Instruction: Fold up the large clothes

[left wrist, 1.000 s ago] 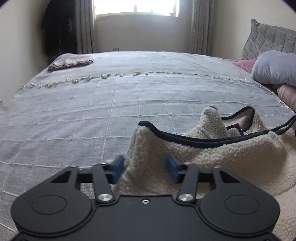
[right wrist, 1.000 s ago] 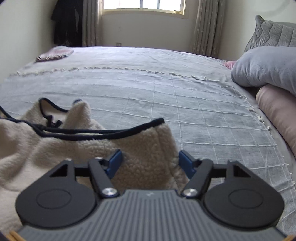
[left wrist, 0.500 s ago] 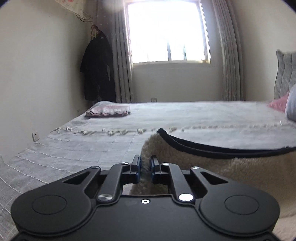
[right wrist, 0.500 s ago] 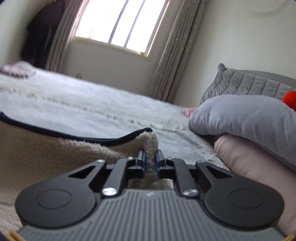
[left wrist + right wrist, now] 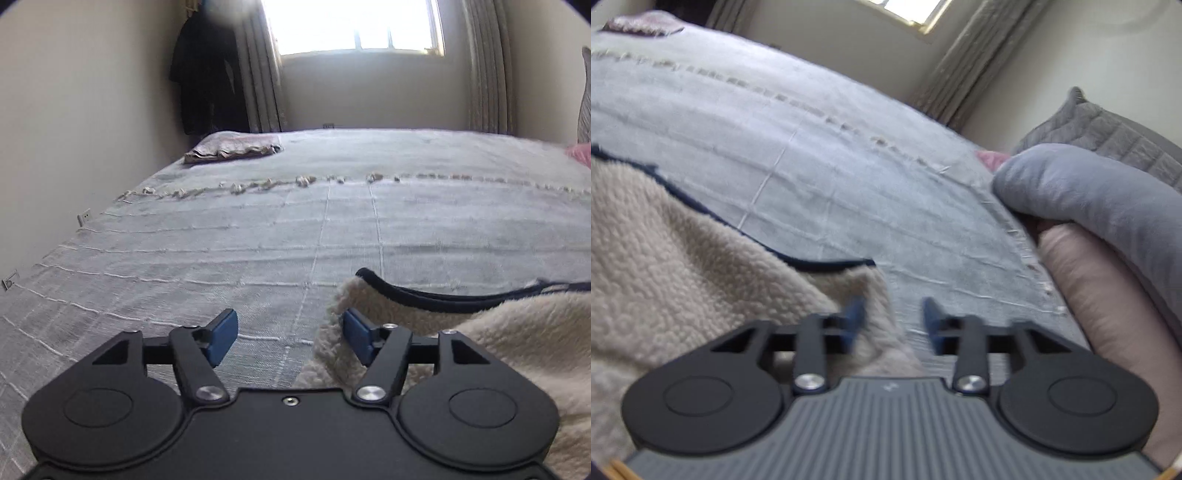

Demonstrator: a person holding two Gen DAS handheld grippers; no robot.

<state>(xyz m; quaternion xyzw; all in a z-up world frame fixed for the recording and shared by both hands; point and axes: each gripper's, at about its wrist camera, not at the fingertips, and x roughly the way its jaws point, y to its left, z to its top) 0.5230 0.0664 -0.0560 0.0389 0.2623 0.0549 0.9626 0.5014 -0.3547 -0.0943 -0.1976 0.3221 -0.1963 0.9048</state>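
With both sets of jaws just opened, the cream fleece garment (image 5: 517,332) is left lying on the grey bed (image 5: 258,240) near its front edge. The left hand-held gripper (image 5: 290,334) is held apart, fleece edge beside its right pad. The right hand-held gripper (image 5: 892,321) is spread too, gripping nothing, pillows (image 5: 1089,206) seen at the bed's right edge.
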